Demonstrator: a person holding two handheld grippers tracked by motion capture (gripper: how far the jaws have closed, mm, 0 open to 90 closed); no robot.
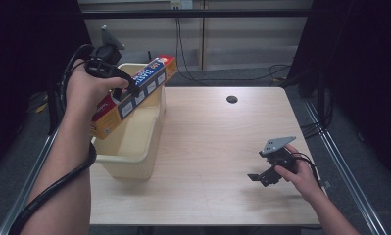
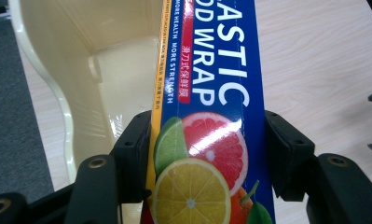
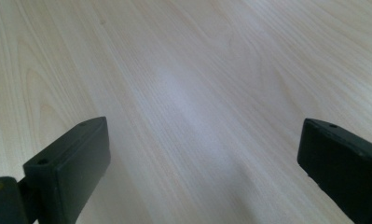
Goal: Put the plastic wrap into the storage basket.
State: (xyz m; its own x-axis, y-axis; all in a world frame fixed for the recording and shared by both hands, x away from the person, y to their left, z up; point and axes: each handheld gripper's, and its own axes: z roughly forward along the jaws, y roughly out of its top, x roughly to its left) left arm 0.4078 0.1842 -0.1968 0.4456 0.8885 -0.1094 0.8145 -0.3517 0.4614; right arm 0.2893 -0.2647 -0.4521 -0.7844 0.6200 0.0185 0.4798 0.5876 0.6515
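Your left gripper (image 1: 118, 92) is clenched on the wrap box (image 1: 134, 95), a pad pressed to each long side, and holds it tilted in the air over the bin (image 1: 134, 156) at the tabletop's (image 1: 217, 147) left edge. Your right gripper (image 1: 262, 175) rests low over bare wood, its jaws wide apart and holding nothing. The left gripper view shows the box's citrus print (image 2: 207, 163) and the bin's inside wall; the high view shows the box's far end past the bin's rim.
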